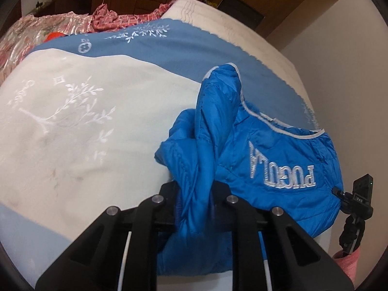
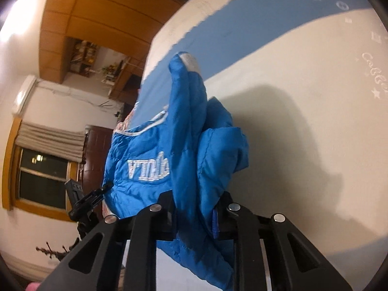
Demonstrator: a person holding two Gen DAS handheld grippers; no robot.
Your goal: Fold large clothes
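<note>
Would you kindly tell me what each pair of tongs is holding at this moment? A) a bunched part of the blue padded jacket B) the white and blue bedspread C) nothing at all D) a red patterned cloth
A: in both wrist views the blue padded jacket is bunched between the closed left tongs and right tongs, above the bedspread.

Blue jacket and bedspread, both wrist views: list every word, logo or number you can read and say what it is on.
"PUGOLA", or close to it, stitched in white, upside down, on the jacket; the middle letters are uncertain.
"DAS", roughly, on the other gripper's small black display; too small to be sure.
Cursive white word on the bedspread: cut off and blurred, unreadable.
Round white emblem on the bedspread's blue band: a sign, no legible letters.
</note>
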